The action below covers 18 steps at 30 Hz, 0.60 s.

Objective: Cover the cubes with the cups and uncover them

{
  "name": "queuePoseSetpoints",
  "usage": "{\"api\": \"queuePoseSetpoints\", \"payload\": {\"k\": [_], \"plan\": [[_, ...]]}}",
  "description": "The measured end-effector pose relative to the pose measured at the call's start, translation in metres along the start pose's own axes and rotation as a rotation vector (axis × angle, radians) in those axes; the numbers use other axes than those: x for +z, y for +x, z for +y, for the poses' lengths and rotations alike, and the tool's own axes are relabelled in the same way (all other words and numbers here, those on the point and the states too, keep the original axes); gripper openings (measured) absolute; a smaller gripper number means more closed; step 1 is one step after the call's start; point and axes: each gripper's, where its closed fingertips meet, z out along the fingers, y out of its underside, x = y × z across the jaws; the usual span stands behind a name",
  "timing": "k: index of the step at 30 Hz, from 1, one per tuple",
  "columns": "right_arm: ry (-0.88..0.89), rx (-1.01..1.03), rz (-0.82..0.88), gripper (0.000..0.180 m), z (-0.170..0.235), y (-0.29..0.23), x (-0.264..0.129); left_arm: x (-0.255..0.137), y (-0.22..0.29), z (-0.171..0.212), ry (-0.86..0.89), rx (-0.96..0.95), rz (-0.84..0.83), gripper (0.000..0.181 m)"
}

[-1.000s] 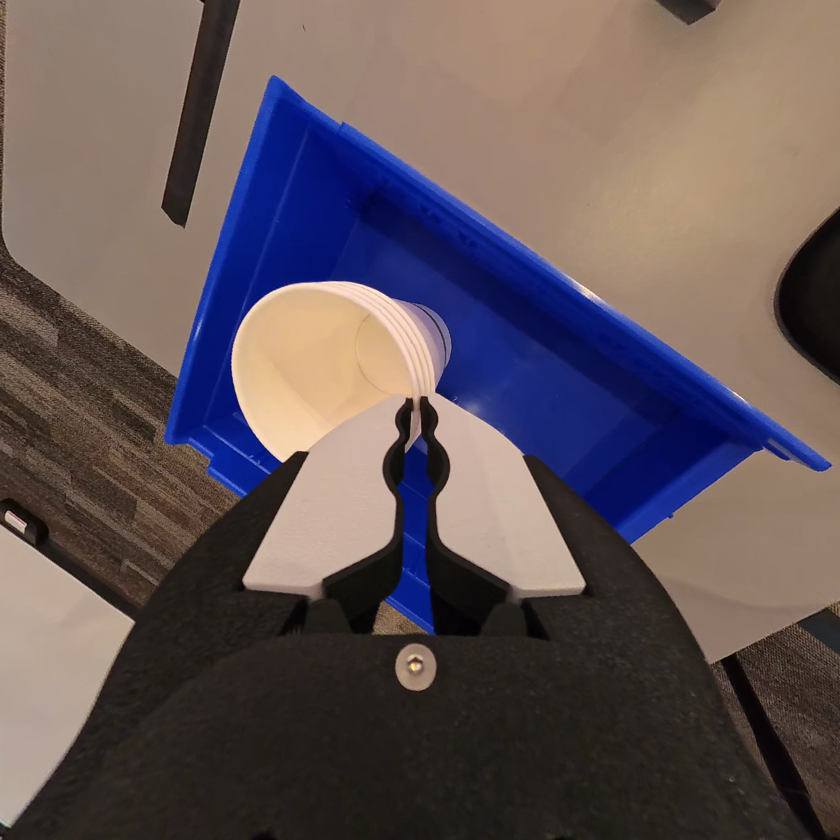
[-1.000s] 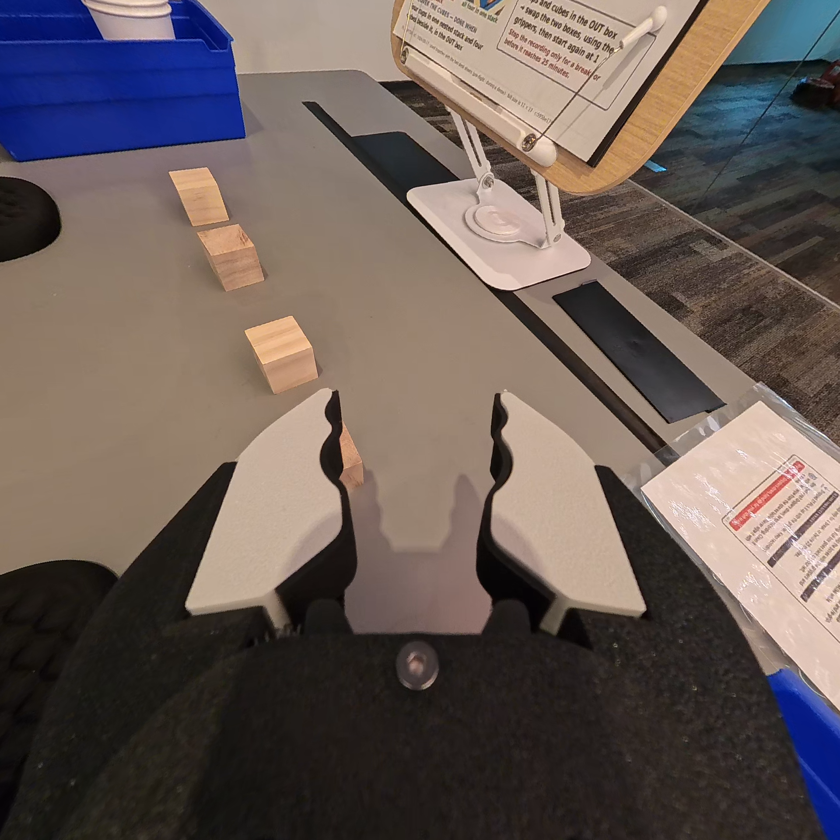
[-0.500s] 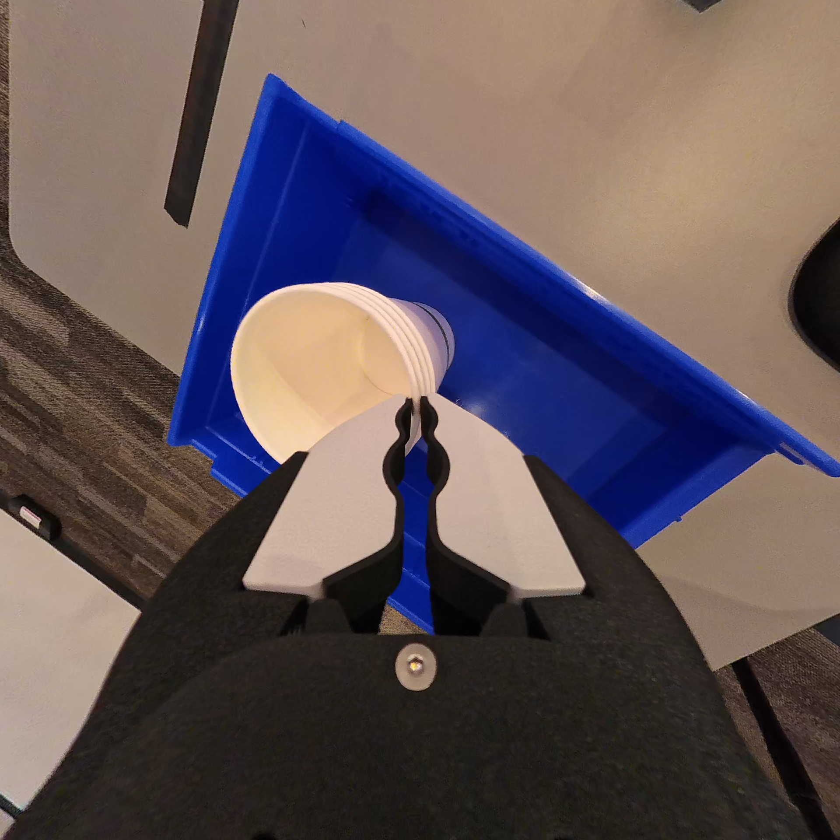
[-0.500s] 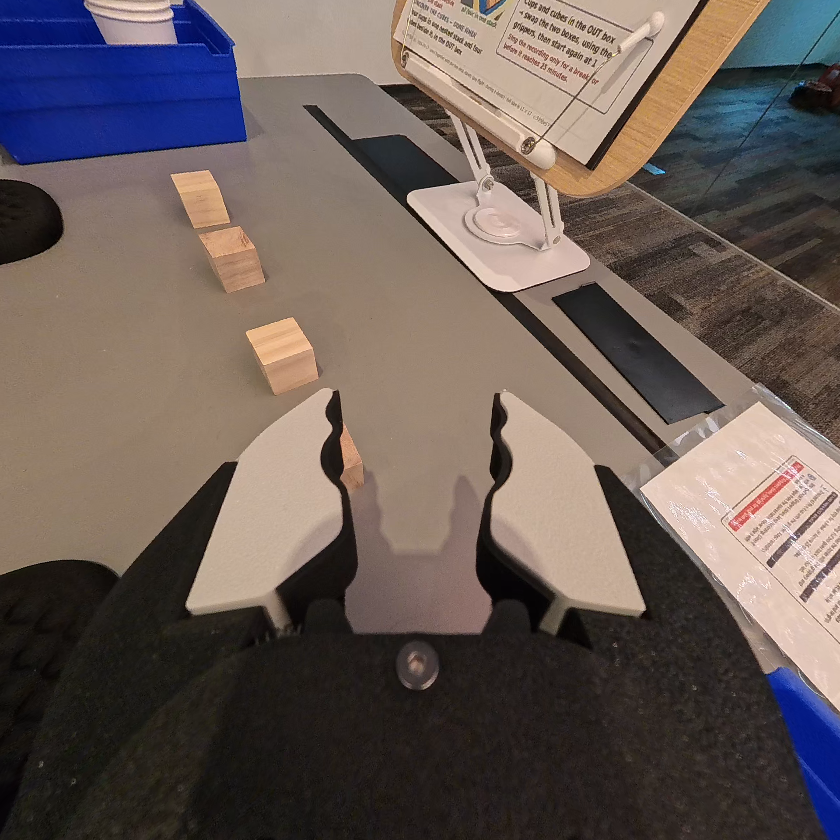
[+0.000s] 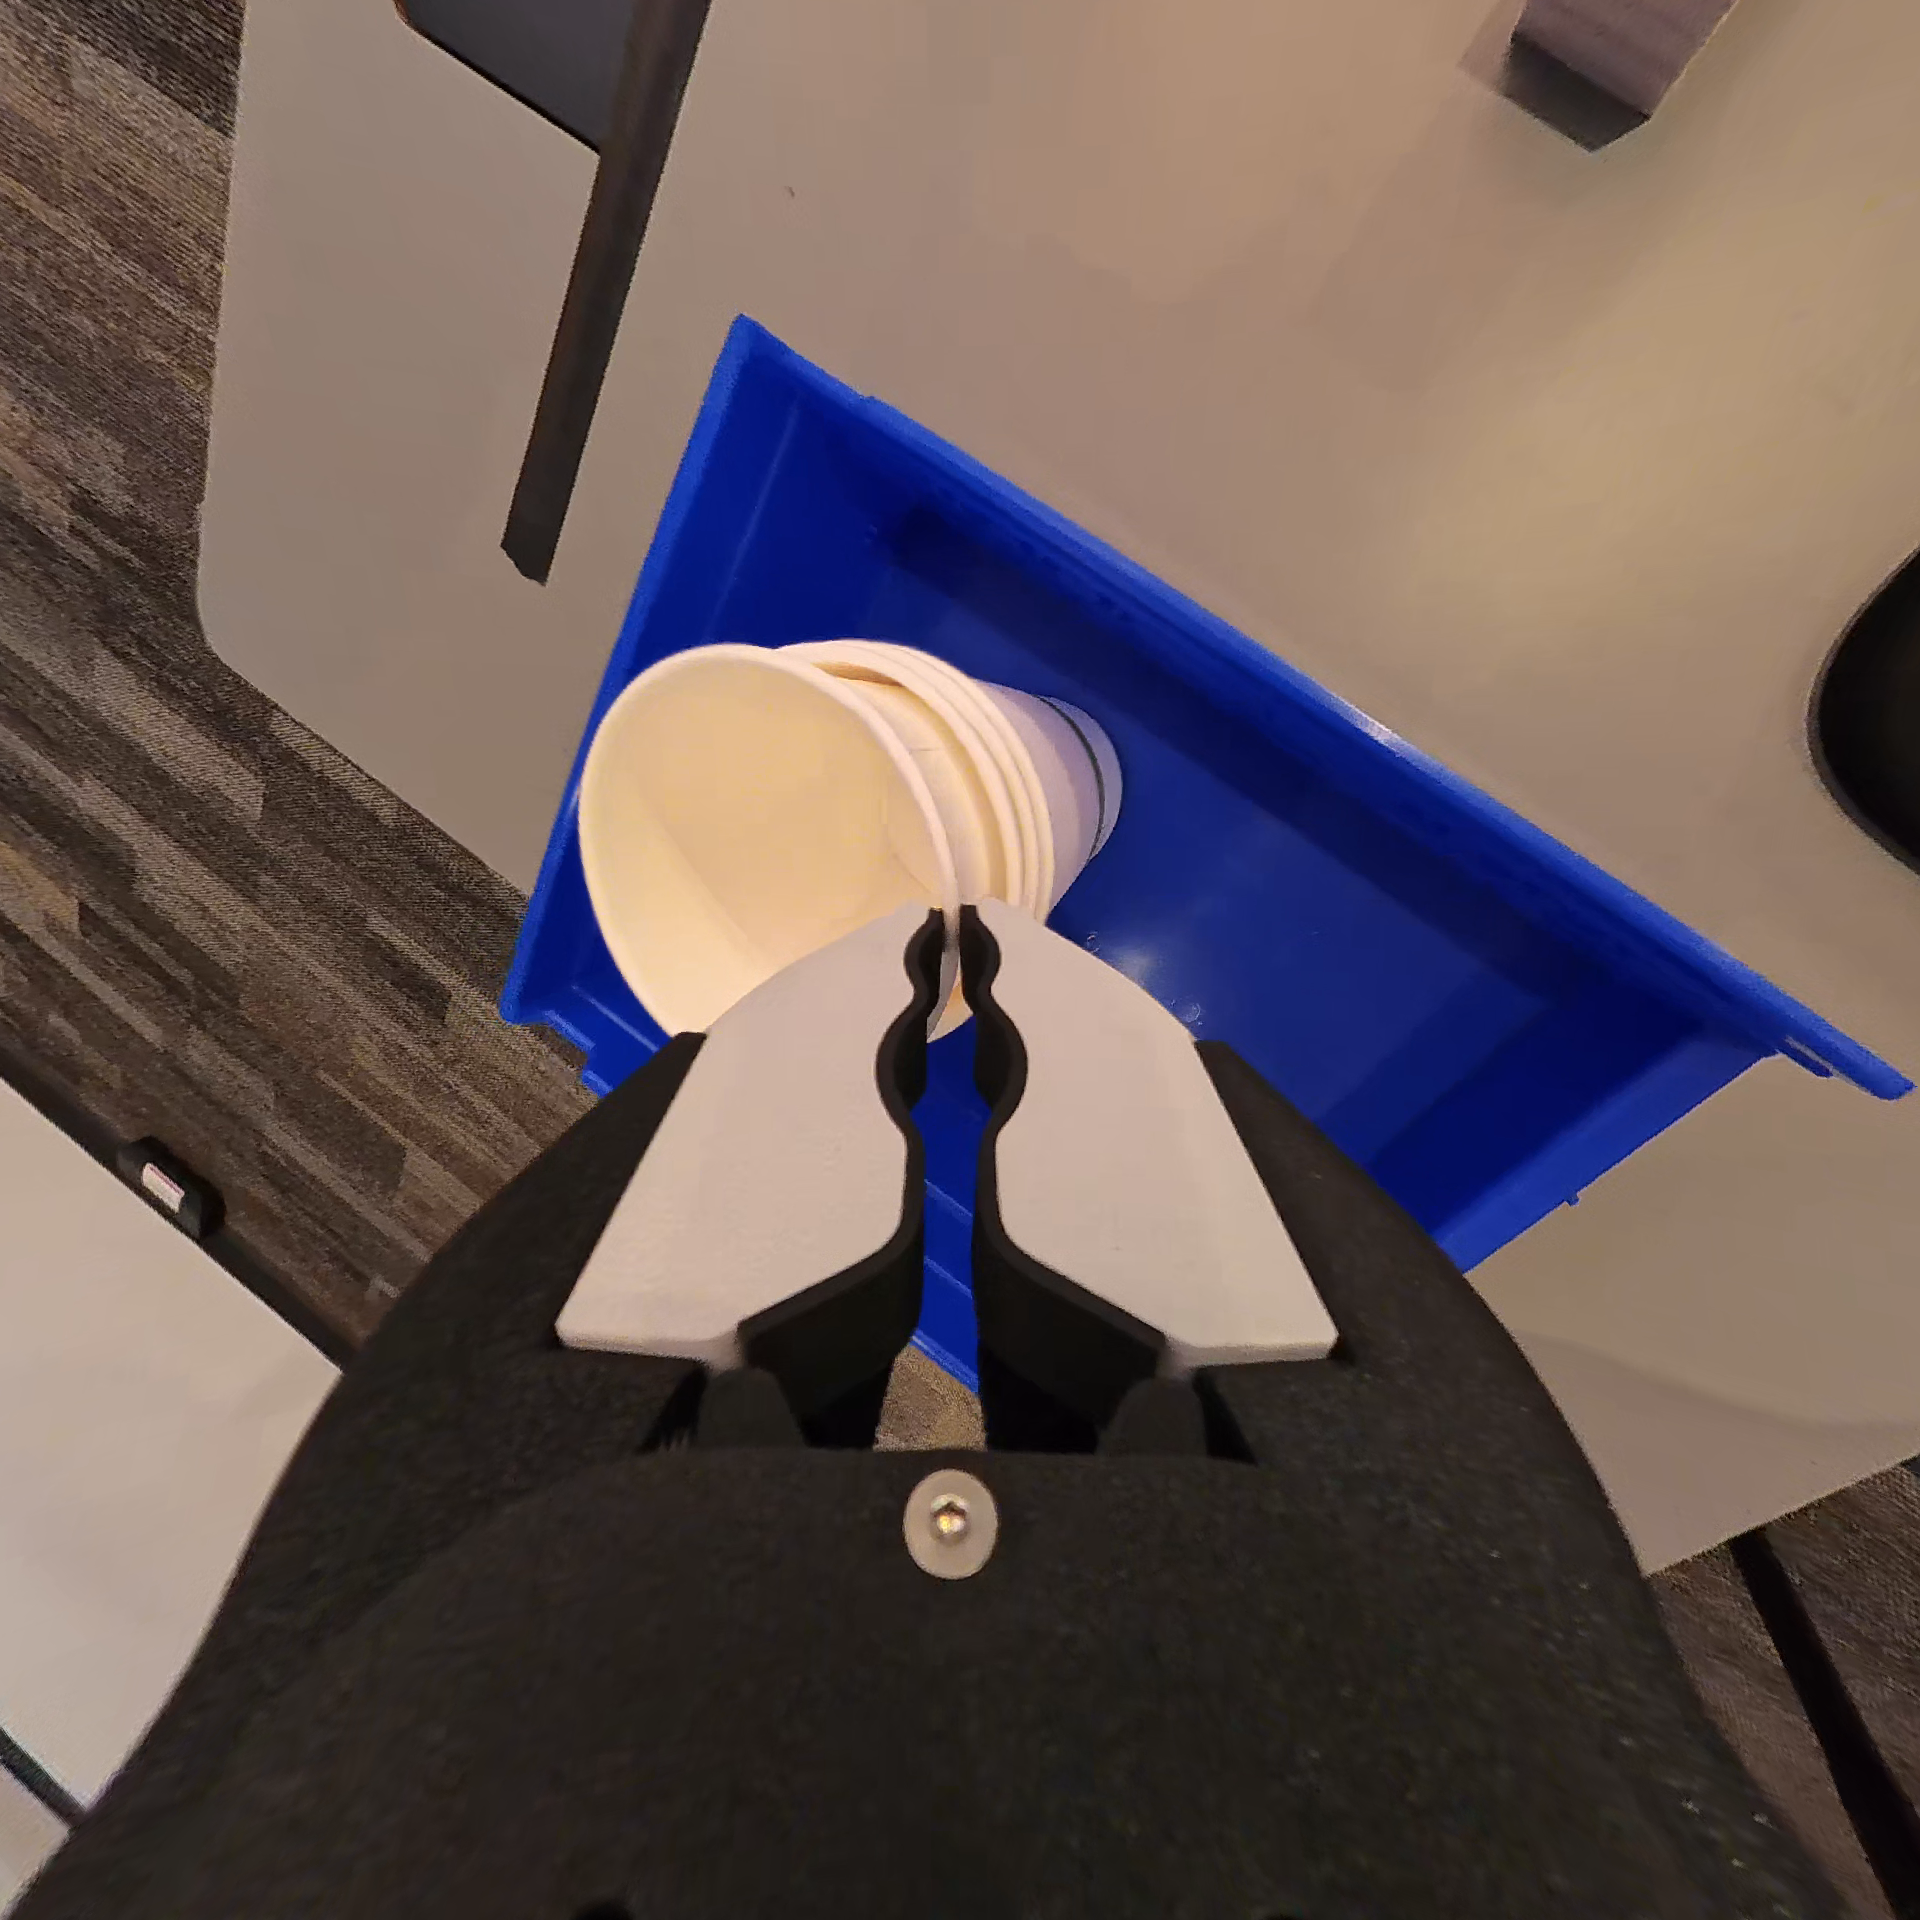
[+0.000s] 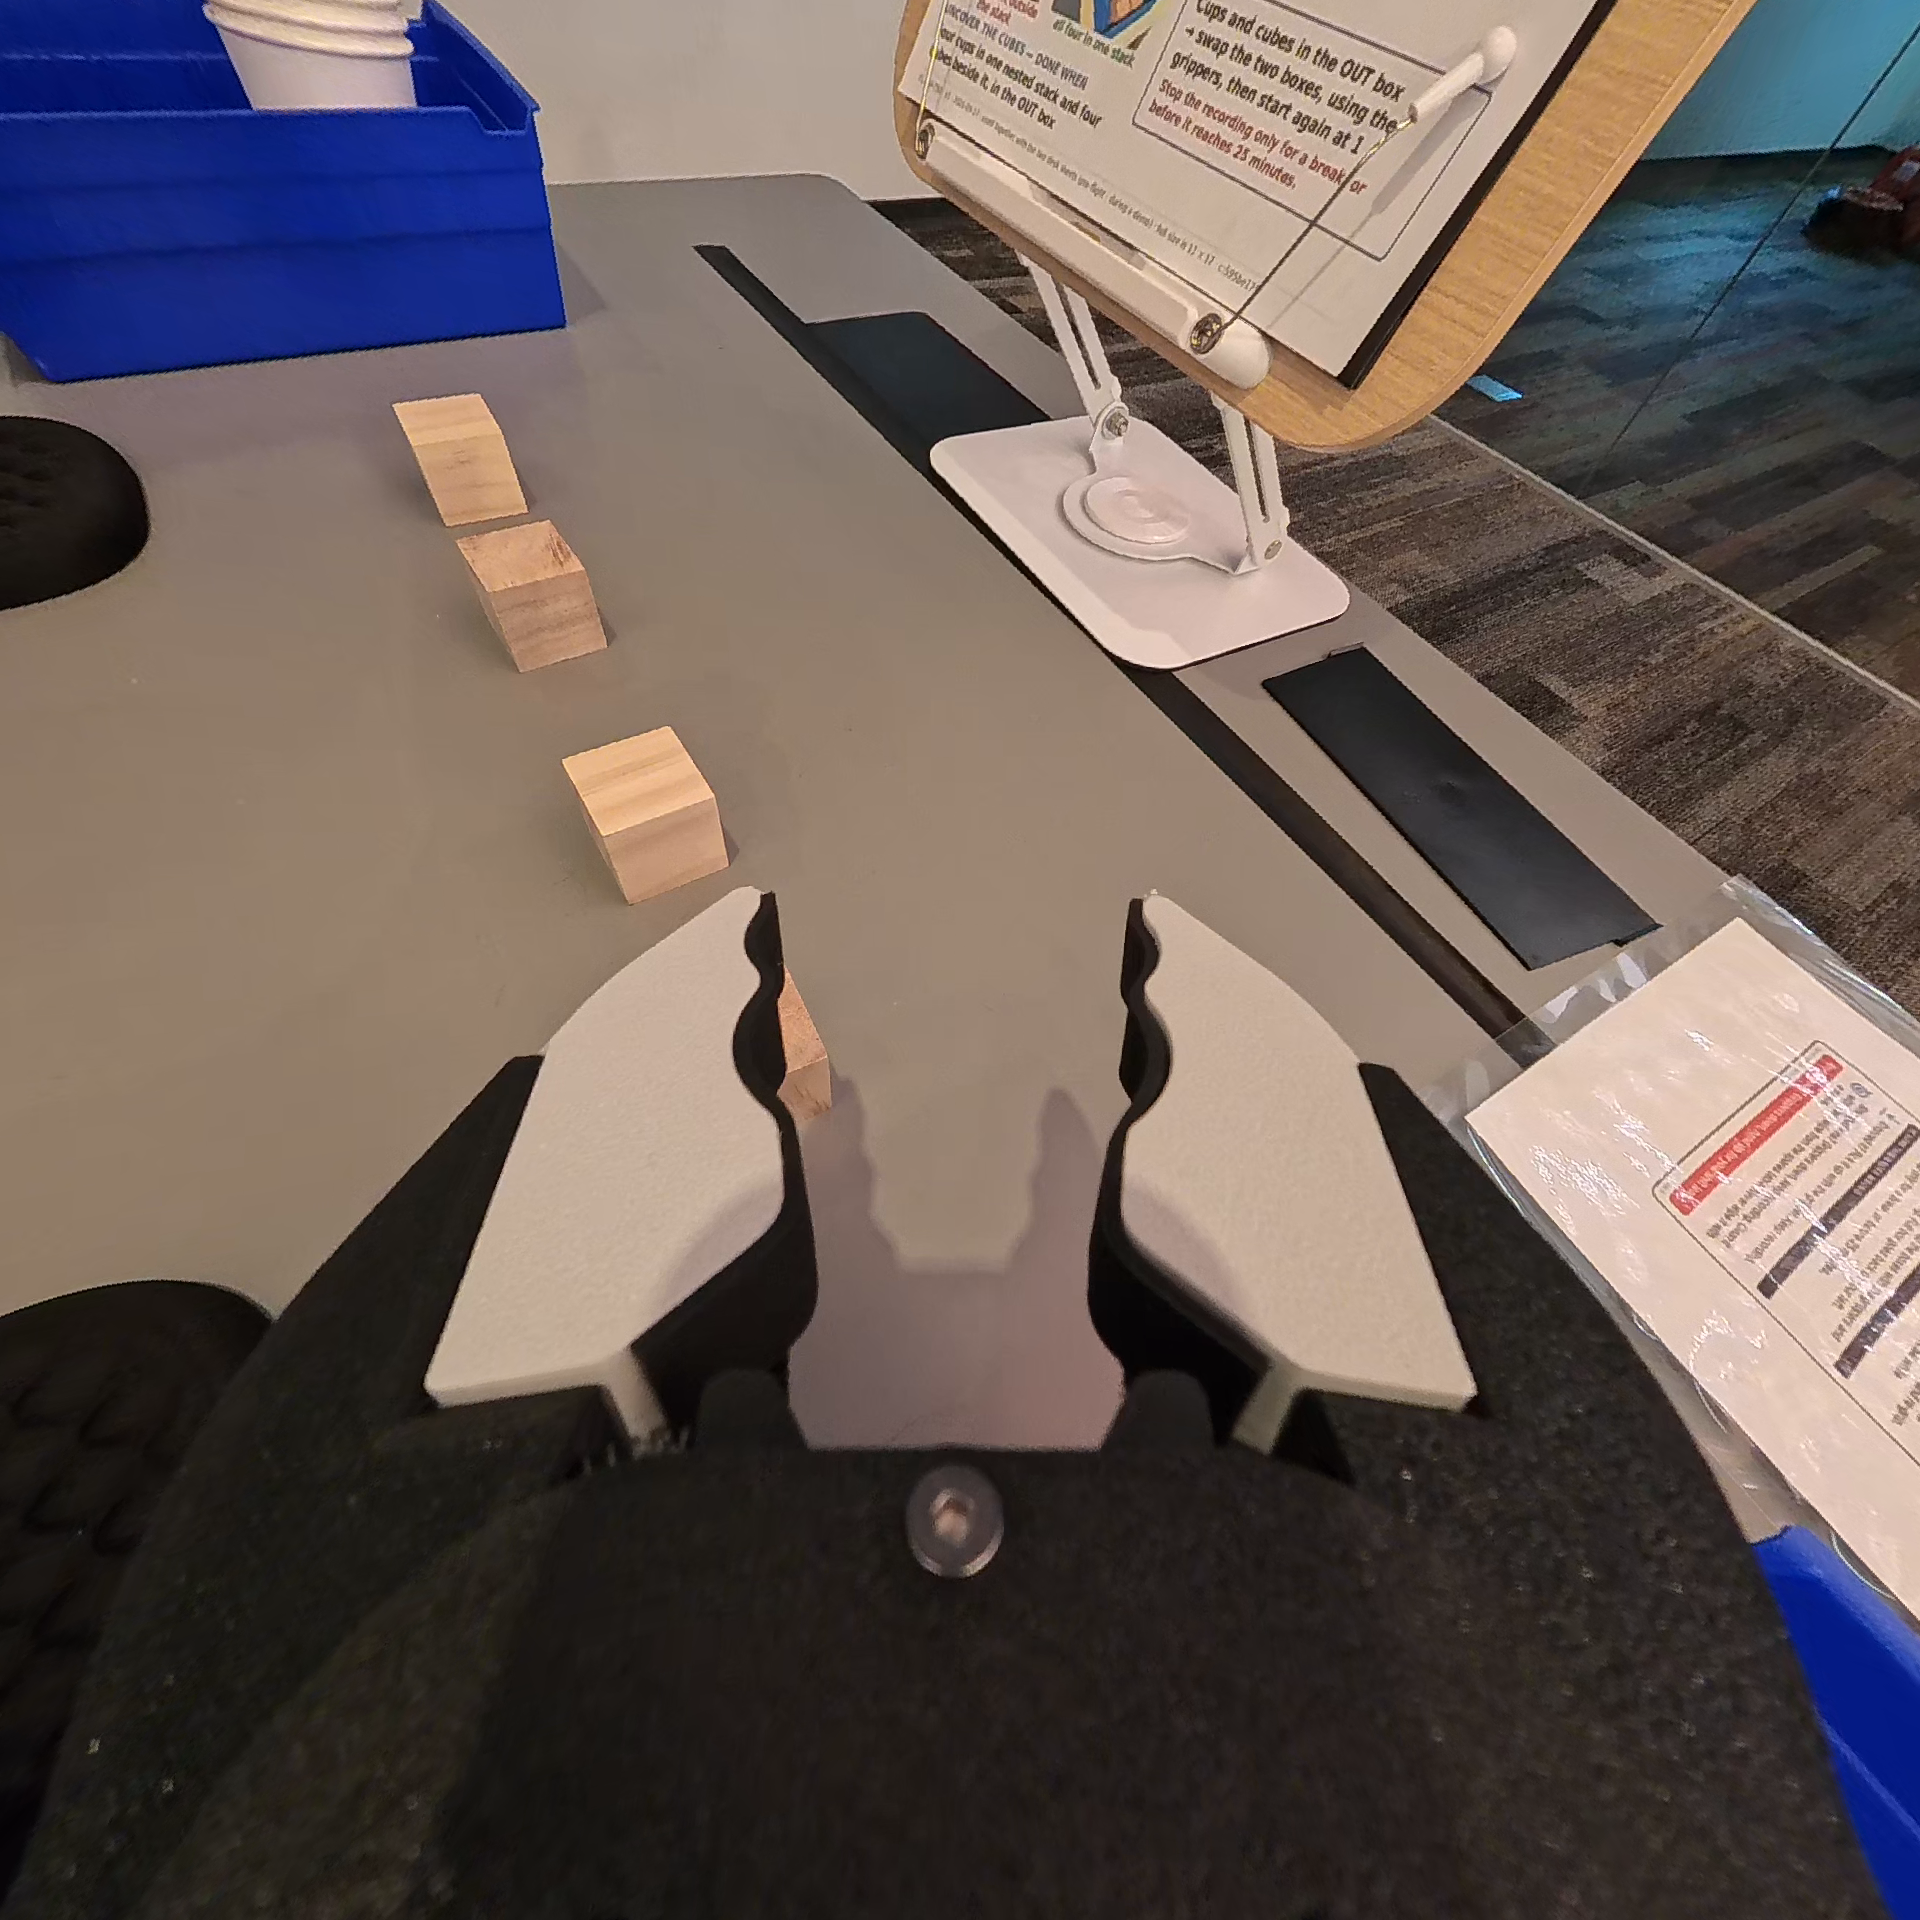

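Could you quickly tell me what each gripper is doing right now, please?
Left gripper: closed on the rim of the stack of paper cups above the blue bin.
Right gripper: open, holding nothing.

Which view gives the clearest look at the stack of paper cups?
The left wrist view: the stack of paper cups fills the centre, its nested rims countable, pinched by the left gripper above the blue bin. The right wrist view shows it far off, cropped at the top edge.
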Motion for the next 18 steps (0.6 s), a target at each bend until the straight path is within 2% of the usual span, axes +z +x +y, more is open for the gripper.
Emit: {"api": "queuePoseSetpoints", "payload": {"k": [18], "plan": [[0.004, -0.005, -0.007, 0.062, -0.002, -0.002, 0.002, -0.074, -0.032, -0.014, 0.033, 0.028, -0.199, 0.003]]}}
